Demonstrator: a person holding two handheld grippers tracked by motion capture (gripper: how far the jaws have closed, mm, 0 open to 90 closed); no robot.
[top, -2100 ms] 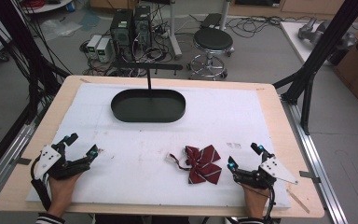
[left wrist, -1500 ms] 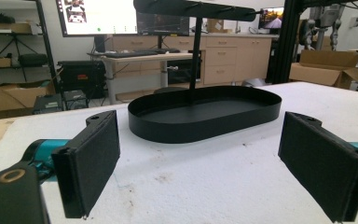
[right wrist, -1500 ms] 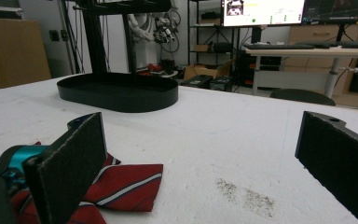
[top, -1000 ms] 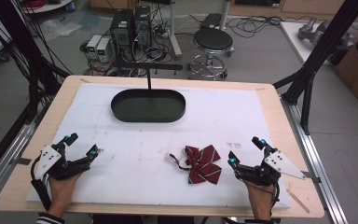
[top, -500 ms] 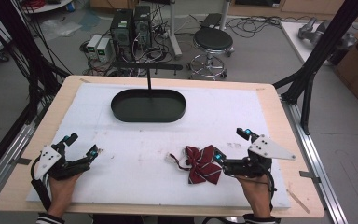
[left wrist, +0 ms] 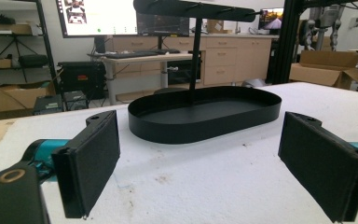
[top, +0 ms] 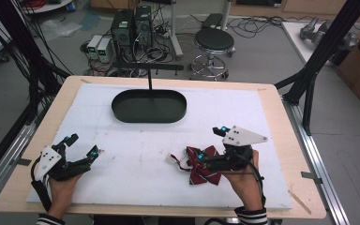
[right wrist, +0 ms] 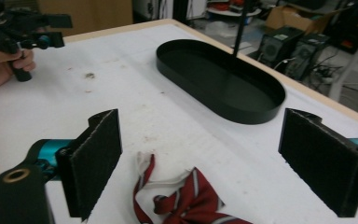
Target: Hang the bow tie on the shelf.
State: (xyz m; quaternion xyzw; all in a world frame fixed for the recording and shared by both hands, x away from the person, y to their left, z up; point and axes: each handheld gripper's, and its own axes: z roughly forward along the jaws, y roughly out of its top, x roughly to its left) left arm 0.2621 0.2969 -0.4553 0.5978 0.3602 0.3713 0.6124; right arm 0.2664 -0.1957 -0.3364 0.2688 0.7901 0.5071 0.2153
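Near the front edge of the white foam-covered table (top: pixel 136 164), toward its right corner, the right gripper (top: pixel 211 143) is hovering just above the dark red striped fabric bow tie (top: pixel 205 168), which is lying crumpled on the white surface a little right of the middle of that front edge, with its white strap end trailing toward the left. The right gripper's fingers (right wrist: pixel 95 163) are standing wide apart with nothing pressed between them; they have just been closing a little, and in the right gripper view the bow tie (right wrist: pixel 186 200) is lying low between them without touching either pad. The grey three-cornered plate on top of this gripper is pointing toward the right edge of the table. Near the front left corner, the left gripper (top: pixel 82 146) is resting low over the table in the person's hand, its fingers (left wrist: pixel 91 165) spread well apart over bare white surface. Farther back, toward the middle of the rear edge, the black oval metal tray (top: pixel 122 110) is sitting flat, with a thin black upright post (top: pixel 150 83) rising from it and carrying a black crossbar at the top.
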